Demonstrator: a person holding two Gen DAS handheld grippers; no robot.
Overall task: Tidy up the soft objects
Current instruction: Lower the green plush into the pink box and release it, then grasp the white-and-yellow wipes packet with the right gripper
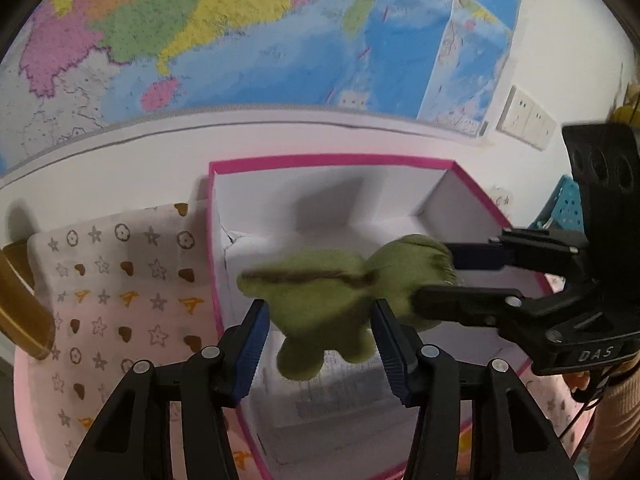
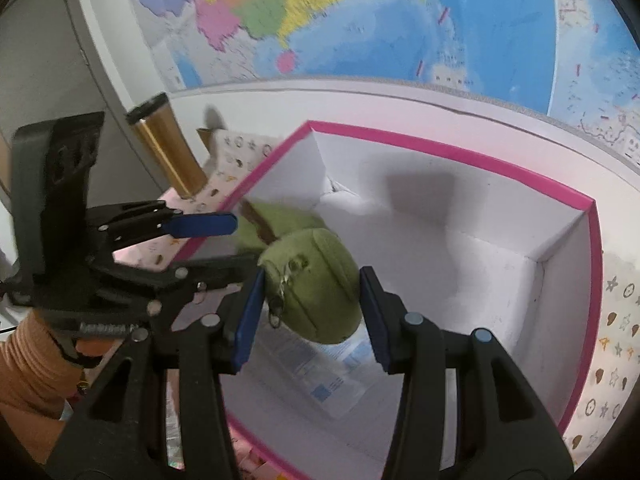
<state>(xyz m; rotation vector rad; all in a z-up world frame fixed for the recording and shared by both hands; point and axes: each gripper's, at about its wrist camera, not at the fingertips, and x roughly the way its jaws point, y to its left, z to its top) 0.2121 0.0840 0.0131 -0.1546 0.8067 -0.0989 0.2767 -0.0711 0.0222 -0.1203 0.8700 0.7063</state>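
A green plush toy (image 1: 320, 300) with a brown stripe hangs over an open white box with a pink rim (image 1: 332, 159). My left gripper (image 1: 320, 340) is shut on the toy's body, its blue pads pressing both sides. My right gripper (image 1: 434, 278) comes in from the right and grips the toy's head. In the right wrist view, the right gripper (image 2: 312, 316) has its pads against the round green head (image 2: 320, 292), where a small metal clasp dangles. There the left gripper (image 2: 238, 242) reaches in from the left onto the body. A sleeve shows behind each gripper.
A printed sheet (image 2: 320, 372) lies on the floor of the box (image 2: 452, 152). A star-patterned cloth (image 1: 120, 280) covers the surface to the left, with a gold tumbler (image 2: 168, 148) on it. A wall map (image 1: 240, 40), wall sockets (image 1: 528, 120) and a blue basket (image 1: 564, 208) stand behind.
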